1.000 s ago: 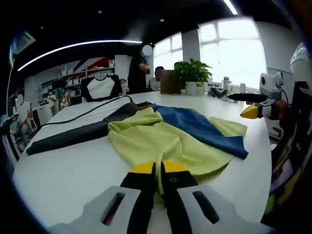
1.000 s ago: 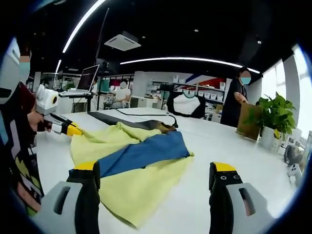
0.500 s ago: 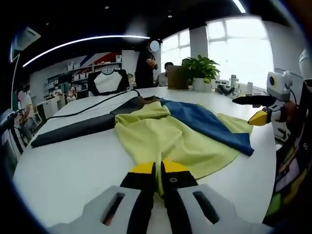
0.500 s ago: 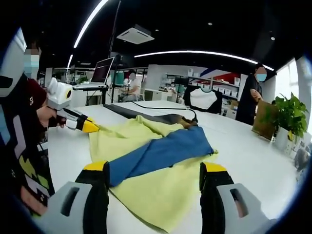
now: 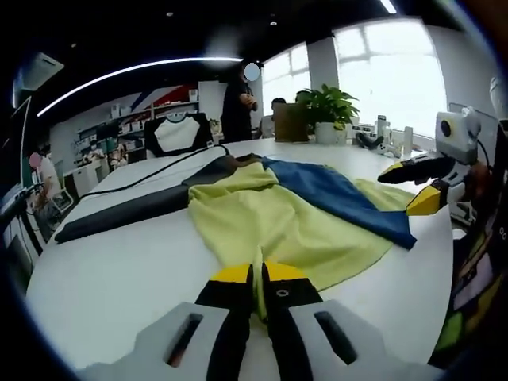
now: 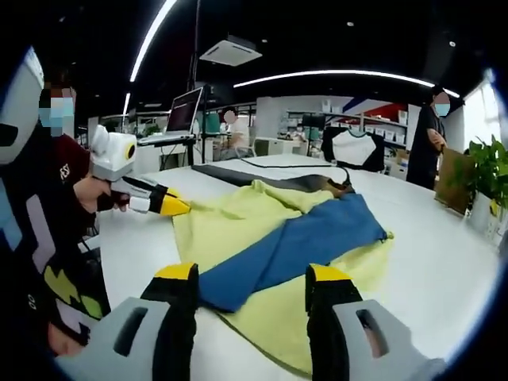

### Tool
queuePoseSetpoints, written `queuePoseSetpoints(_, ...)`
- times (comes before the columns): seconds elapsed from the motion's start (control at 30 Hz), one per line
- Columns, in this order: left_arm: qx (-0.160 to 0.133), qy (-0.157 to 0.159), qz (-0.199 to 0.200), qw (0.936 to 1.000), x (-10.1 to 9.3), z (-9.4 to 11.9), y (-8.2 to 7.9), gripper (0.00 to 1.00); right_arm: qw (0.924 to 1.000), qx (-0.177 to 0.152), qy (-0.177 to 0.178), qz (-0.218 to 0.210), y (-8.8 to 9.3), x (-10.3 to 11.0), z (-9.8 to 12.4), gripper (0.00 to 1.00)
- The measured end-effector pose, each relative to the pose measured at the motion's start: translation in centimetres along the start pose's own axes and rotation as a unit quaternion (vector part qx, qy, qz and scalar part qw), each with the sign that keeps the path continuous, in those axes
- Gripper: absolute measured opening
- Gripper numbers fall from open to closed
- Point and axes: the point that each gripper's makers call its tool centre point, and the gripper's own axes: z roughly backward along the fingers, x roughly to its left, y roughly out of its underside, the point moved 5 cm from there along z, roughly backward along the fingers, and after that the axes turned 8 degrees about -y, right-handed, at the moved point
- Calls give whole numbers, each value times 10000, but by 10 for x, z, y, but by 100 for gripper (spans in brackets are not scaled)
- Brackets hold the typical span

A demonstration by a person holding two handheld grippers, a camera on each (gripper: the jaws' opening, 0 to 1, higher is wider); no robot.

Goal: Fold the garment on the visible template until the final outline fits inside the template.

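The garment (image 5: 294, 222), yellow-green with a blue part (image 5: 341, 198) on top, lies spread and wrinkled on the white tabletop (image 5: 119, 270), close to the edge where the person stands. Behind it a dark template (image 5: 127, 210) stretches toward the far edge of the tabletop, and the far end of the garment lies over the end of this template.

The left gripper (image 5: 258, 278) has its jaws closed together on the near yellow hem; a thin fold of cloth rises between the yellow tips. I judge it holds this hem to lift and bring it over in a fold, or to pull the cloth flat.

The right gripper (image 6: 250, 278) has its jaws apart and nothing between them. The near end of the blue part lies just in front of it, between the two yellow tips, so it seems to be placed for taking this end, but it does not grip the cloth yet.

In the right gripper view the left gripper is at the left side of the garment, at the yellow edge
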Motion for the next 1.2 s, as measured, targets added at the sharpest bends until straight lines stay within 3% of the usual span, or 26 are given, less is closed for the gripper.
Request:
queuePoseSetpoints(0.2, 1, -10, 60, 10000, 0, 1, 1, 4, 9989, 358, -197, -234, 8, 8, -6, 33)
queuePoseSetpoints(0.5, 22, -9, 98, 9999, -1, 1, 3, 4, 9952, 714, -287, -597, 17, 10, -10, 26)
queuePoseSetpoints(0.77, 33, -2, 105, 9999, -1, 2, 4, 4, 9935, 707, -269, -849, 18, 7, -10, 16)
queuePoseSetpoints(0.87, 30, -4, 112, 9999, -1, 2, 5, 4, 9929, 693, -219, -940, 20, 3, -9, 7)
queuePoseSetpoints(0.9, 36, -6, 122, 9999, -1, 2, 5, 4, 9927, 693, -169, -976, 21, 1, -9, 0)
queuePoseSetpoints(1.2, 53, -1, 111, 9999, 0, 1, 4, 4, 9912, 550, -211, -1186, 20, 1, -8, 0)
